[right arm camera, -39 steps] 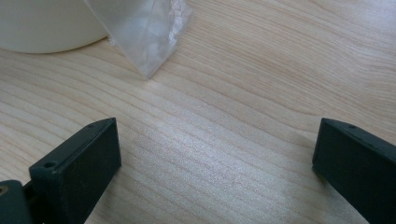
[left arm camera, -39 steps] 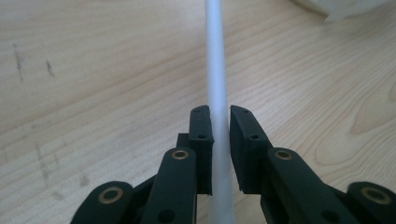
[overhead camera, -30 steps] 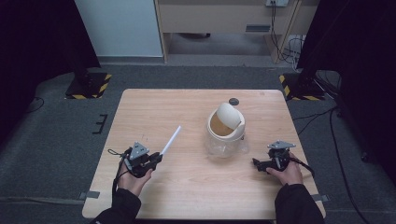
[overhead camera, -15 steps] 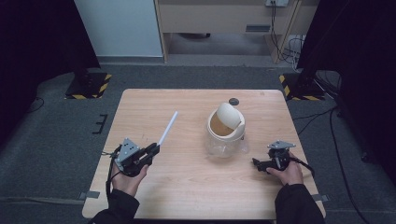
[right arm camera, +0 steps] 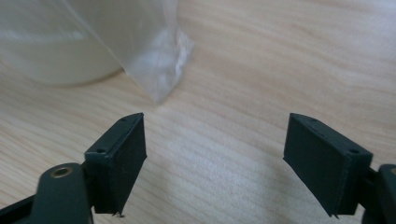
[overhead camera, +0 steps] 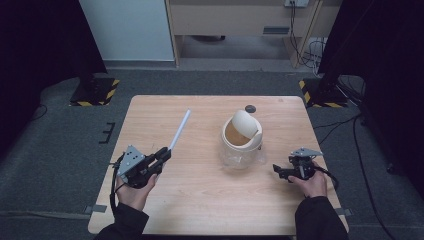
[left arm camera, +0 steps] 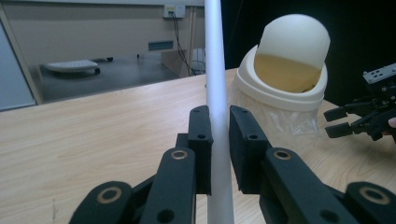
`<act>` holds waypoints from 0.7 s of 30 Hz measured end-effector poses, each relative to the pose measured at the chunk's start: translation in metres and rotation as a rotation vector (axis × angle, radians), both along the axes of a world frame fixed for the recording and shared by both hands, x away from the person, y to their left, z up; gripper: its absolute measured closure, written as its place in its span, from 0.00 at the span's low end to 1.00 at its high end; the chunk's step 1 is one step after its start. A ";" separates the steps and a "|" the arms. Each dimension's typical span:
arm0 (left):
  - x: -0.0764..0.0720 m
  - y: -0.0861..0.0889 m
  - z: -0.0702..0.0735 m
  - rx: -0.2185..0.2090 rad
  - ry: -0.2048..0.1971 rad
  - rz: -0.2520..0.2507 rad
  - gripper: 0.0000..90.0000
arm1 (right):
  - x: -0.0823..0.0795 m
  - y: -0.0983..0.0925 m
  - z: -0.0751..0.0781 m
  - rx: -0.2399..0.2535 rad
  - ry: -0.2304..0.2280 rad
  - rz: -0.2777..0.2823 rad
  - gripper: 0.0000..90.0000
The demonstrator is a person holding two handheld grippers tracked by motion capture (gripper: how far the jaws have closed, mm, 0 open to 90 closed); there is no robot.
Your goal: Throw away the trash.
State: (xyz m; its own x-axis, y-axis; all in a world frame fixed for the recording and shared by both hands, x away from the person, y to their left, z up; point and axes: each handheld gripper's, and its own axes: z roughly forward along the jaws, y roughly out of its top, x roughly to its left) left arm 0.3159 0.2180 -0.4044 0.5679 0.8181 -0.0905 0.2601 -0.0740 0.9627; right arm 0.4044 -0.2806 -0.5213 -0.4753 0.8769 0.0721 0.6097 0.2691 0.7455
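The bin [overhead camera: 242, 141] stands mid-table [overhead camera: 200, 205], between the left gripper [overhead camera: 162, 155] holding the tube [overhead camera: 179, 129] and the right gripper [overhead camera: 278, 171]

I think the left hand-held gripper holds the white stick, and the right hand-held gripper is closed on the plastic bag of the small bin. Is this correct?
Not quite. The left hand-held gripper does hold the white stick, but the right hand-held gripper holds nothing: the right gripper view shows its jaws apart over bare table, short of the bin's plastic bag. They have just been closing.

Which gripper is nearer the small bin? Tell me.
Right. The right gripper sits just beside the bin, empty; the left gripper is farther off, clamping the white stick.
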 end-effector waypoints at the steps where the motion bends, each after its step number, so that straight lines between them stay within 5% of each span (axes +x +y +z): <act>1: 0.000 0.000 0.002 0.000 -0.005 0.000 0.88 | 0.000 0.000 0.003 0.014 -0.010 -0.003 0.23; 8: 0.000 -0.004 0.013 -0.009 -0.057 -0.017 0.88 | -0.005 0.000 0.031 0.113 -0.092 -0.021 0.25; 21: 0.002 -0.016 0.026 -0.024 -0.117 -0.036 0.88 | -0.015 0.009 0.085 0.201 -0.244 0.019 0.28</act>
